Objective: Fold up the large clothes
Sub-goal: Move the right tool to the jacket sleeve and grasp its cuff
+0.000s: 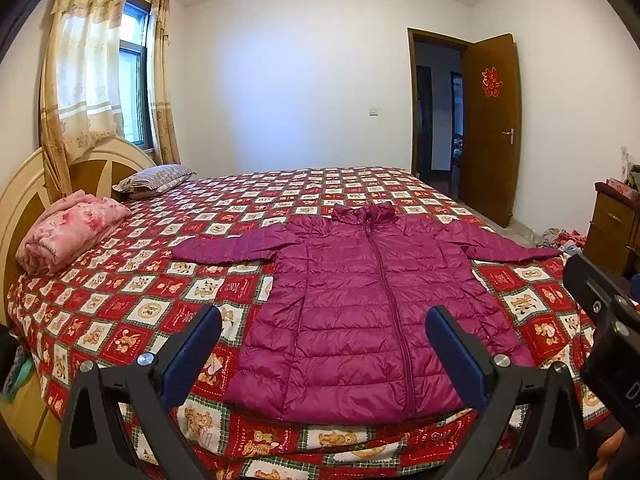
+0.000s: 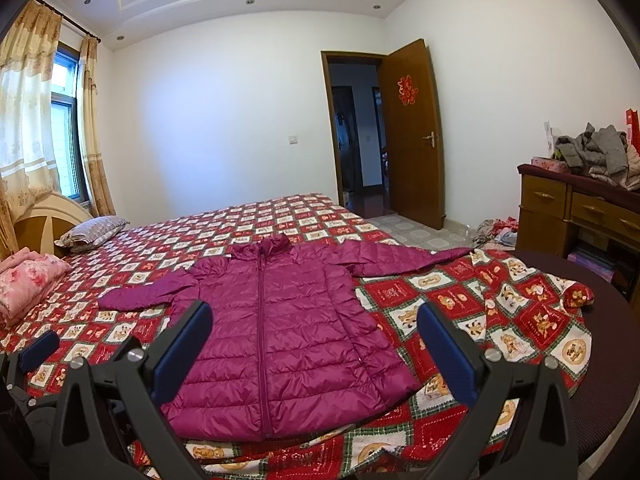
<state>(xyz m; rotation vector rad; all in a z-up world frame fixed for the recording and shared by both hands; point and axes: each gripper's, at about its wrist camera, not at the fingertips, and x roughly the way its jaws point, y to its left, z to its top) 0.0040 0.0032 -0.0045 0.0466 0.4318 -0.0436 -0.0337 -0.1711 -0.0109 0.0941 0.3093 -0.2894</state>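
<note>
A magenta quilted puffer jacket (image 1: 360,304) lies flat and zipped on the bed, front up, both sleeves spread sideways and the collar pointing away. It shows again in the right wrist view as the jacket (image 2: 280,340). My left gripper (image 1: 324,336) hovers open above the jacket's hem, with nothing between its blue pads. Also open and holding nothing, my right gripper (image 2: 316,332) hangs above the jacket's lower right part. The left gripper's fingertip (image 2: 40,350) pokes into the right wrist view at the far left.
The bed carries a red patchwork bear quilt (image 1: 132,312). A folded pink blanket (image 1: 68,236) and a striped pillow (image 1: 154,178) lie by the headboard. A wooden dresser (image 2: 576,216) piled with grey clothes stands right. An open brown door (image 2: 412,136) is beyond the bed.
</note>
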